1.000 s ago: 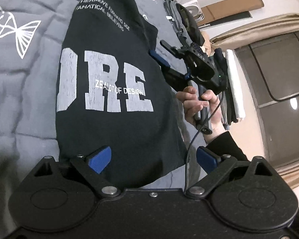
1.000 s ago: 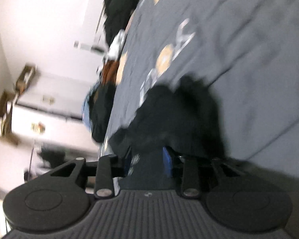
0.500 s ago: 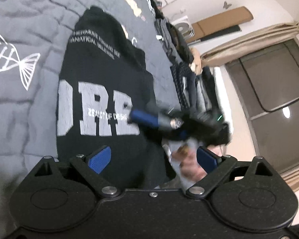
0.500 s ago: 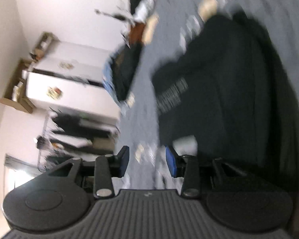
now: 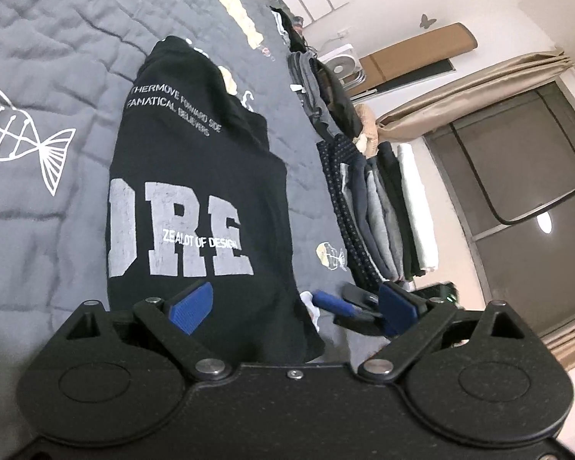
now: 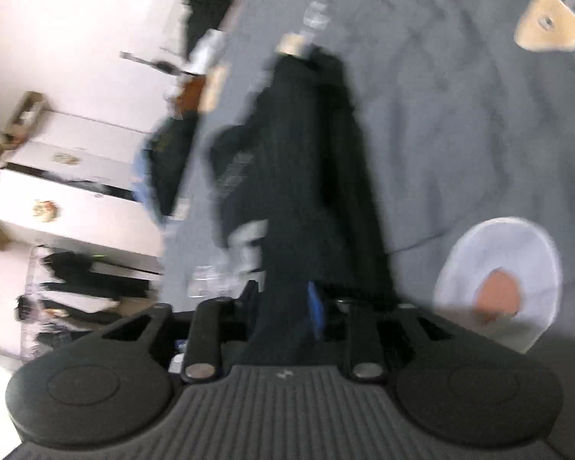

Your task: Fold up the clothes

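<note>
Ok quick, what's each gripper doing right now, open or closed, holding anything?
Left gripper: open, holding nothing, over the black T-shirt.
Right gripper: looks shut on the black T-shirt's fabric; view is blurred.

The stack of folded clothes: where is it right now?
In the left wrist view, the stack lies at the right edge of the grey bed, right of the black shirt, below the curtain.

Bare grey bedspread (image 5: 46,57) left of the black shirt (image 5: 195,176) lies open; stacked clothes (image 5: 379,207) crowd its right.
</note>
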The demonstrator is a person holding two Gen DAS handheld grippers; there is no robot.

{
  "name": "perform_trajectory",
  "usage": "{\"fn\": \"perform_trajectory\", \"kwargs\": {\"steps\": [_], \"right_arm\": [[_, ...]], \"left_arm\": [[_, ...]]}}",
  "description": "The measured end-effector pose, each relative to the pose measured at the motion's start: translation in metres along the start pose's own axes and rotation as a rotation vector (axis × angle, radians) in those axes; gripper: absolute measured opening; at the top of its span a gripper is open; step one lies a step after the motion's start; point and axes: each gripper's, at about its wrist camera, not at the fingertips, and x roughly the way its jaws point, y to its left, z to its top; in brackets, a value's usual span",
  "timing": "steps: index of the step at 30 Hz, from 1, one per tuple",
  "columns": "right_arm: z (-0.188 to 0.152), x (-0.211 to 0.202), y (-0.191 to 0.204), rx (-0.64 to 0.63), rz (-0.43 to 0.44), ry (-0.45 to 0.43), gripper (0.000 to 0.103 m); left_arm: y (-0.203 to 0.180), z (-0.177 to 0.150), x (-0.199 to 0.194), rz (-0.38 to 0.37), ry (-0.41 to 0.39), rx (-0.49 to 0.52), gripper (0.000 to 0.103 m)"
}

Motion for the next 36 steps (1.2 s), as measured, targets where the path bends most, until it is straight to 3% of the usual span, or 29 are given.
{"fn": "perform_trajectory", "kwargs": {"steps": [4,8,16,21,29,33,36], "right_arm": [[-0.013,-0.002,0.02,-0.041,0.061,0.019,0.043],[-0.025,0.018,0.002,-0.037,-0.05,0.096,0.04],[-0.036,-0.015,-0.016,-0.048,-0.101,0.068,0.038],[-0.043,-0.037,-0.027,-0.054,-0.133,0.05,0.038],[-0.047,-0.045,-0.027,-0.085,-0.16,0.048,0.038],[-0.046,-0.045,-0.022,-0.051,-0.139,0.035,0.042],[-0.043,-0.056,-0.011,-0.061,-0.099,-0.034,0.043]], "left_arm": [[0.001,0.0,0.003,-0.002,-0.001,-0.008,0.094],[0.002,-0.001,0.009,-0.024,0.007,-0.019,0.094],[-0.001,-0.015,0.046,-0.13,0.085,-0.041,0.095],[0.019,-0.034,0.068,0.012,0.204,-0.032,0.093],[0.018,-0.047,0.03,0.119,0.259,-0.04,0.094],[0.0,-0.023,0.008,-0.01,0.19,0.004,0.099],[-0.004,-0.001,0.008,-0.024,0.162,0.029,0.102]]}}
